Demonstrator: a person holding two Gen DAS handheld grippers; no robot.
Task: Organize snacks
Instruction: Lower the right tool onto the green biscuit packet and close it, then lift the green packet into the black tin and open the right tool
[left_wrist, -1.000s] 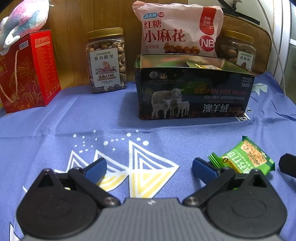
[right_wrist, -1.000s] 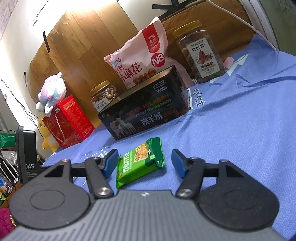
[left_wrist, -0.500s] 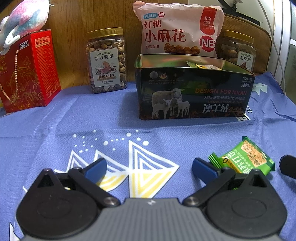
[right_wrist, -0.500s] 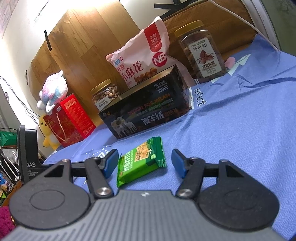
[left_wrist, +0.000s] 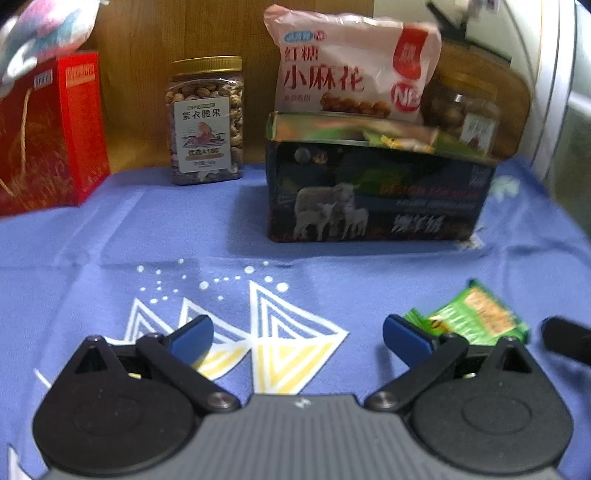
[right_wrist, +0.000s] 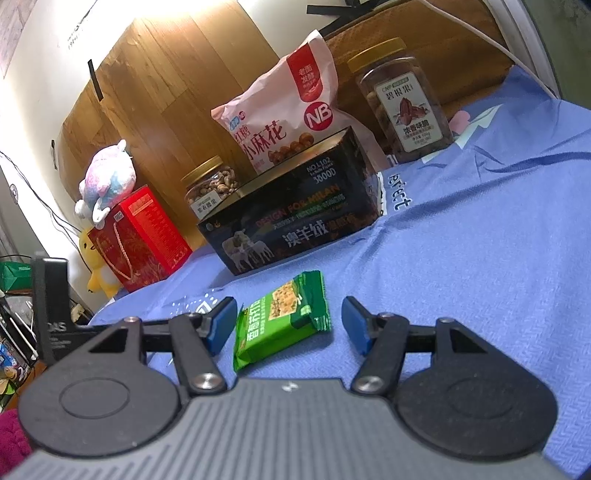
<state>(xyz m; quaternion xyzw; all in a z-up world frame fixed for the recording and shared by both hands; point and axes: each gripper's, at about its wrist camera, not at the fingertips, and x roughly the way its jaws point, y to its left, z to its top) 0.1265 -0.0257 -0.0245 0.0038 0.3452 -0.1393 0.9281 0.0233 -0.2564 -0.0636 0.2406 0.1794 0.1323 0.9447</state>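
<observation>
Right wrist view: the green cracker packet (right_wrist: 282, 320) lies flat on the blue cloth (right_wrist: 480, 258) between my right claw's (right_wrist: 288, 325) wide, untouching fingers. My left claw (left_wrist: 297, 338), just narrowing, gapes empty beside it.

Dim indoor light with glare upper left in the right view; left view motion-blurred, both bowed at edges.

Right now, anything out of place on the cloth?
One green packet lies loose on the blue cloth, askew, in front of the black tin and between the open right gripper's fingers, untouched. The jars, bag and red box stand upright.
</observation>
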